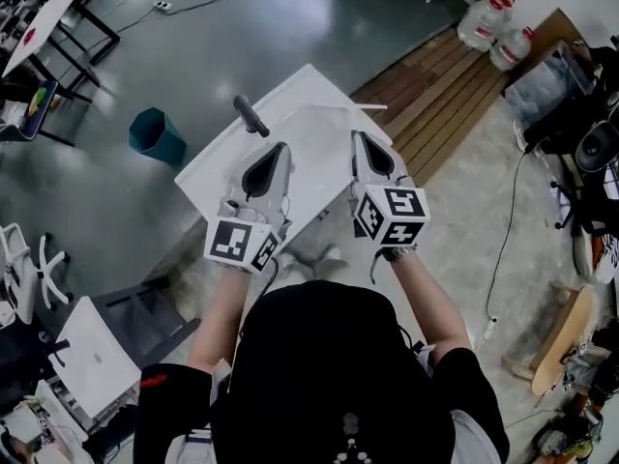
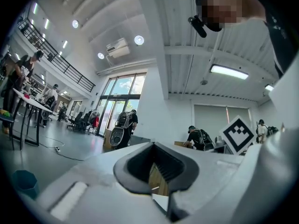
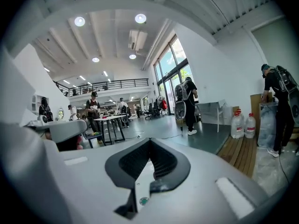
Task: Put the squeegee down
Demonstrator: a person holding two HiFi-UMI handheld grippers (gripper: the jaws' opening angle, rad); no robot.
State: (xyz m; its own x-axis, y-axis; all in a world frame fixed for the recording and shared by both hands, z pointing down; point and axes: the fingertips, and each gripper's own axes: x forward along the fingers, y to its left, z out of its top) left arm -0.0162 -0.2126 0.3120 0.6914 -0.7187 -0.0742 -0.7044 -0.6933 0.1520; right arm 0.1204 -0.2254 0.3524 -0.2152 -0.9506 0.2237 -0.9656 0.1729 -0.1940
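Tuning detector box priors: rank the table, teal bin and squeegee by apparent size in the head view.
1. white table: largest by far.
2. teal bin: it stands on the floor, farther from the camera, so it looks smaller than it is.
3. squeegee: a short dark handle lying on the table.

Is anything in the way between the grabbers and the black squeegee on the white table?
Nothing visible is. The black squeegee lies near the white table's far edge, beyond the left gripper and right gripper, and only tabletop shows between them.

Left gripper (image 1: 281,149), right gripper (image 1: 359,137): two. Squeegee (image 1: 251,116): one. White table (image 1: 314,90): one. Teal bin (image 1: 157,135): one. Water jugs (image 1: 482,19) (image 1: 513,46): two.
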